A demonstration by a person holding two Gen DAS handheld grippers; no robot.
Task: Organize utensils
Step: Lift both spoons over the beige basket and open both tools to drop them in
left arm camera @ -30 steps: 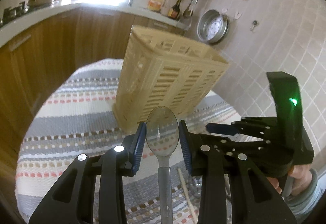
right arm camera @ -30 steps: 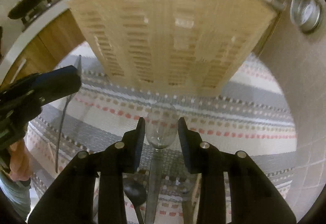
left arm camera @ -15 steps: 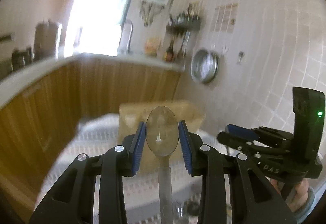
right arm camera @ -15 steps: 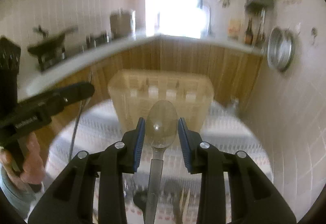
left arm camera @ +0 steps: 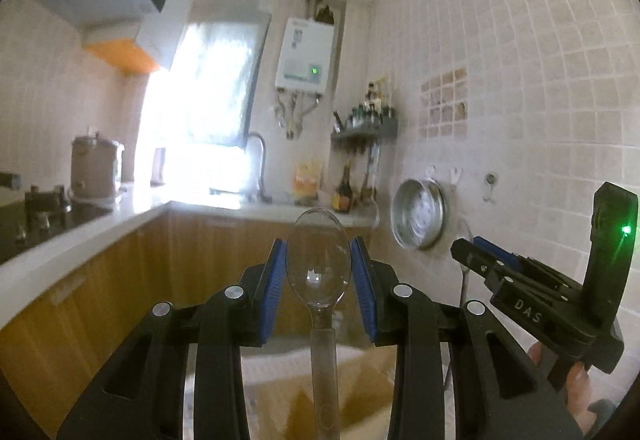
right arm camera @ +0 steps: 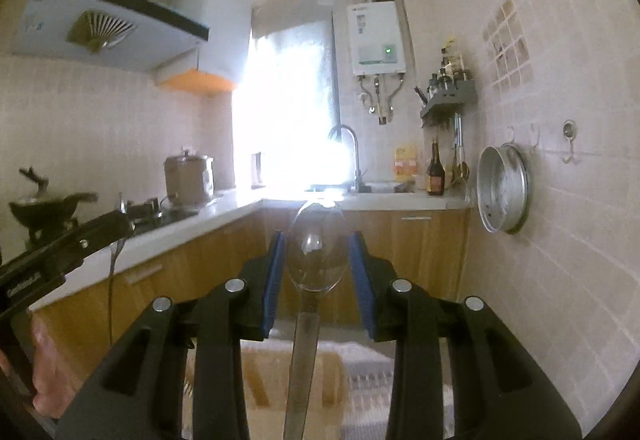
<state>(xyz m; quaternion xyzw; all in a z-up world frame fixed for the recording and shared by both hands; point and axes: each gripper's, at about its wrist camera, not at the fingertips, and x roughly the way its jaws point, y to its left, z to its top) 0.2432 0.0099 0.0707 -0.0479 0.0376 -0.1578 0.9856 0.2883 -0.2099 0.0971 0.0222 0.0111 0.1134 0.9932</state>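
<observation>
My left gripper (left arm camera: 319,272) is shut on a clear plastic spoon (left arm camera: 319,260), bowl pointing up between the blue pads. My right gripper (right arm camera: 316,266) is shut on a second clear plastic spoon (right arm camera: 315,252), held the same way. Both are raised high and level. The beige slotted utensil basket (right arm camera: 292,380) sits low on the striped cloth, below the right gripper; a part of it shows under the left gripper (left arm camera: 352,388). The right gripper appears at the right of the left wrist view (left arm camera: 476,256); the left one appears at the left of the right wrist view (right arm camera: 120,224).
A tiled wall (right arm camera: 560,199) runs along the right with a hanging metal pan (right arm camera: 502,193). Wooden cabinets and a white counter (right arm camera: 192,228) with a stove and pot lie to the left and ahead. The striped tablecloth (right arm camera: 368,372) lies around the basket.
Both grippers tilted up and lifted away from the table with their spoons. The basket dropped from the middle of the views to the bottom edge.
</observation>
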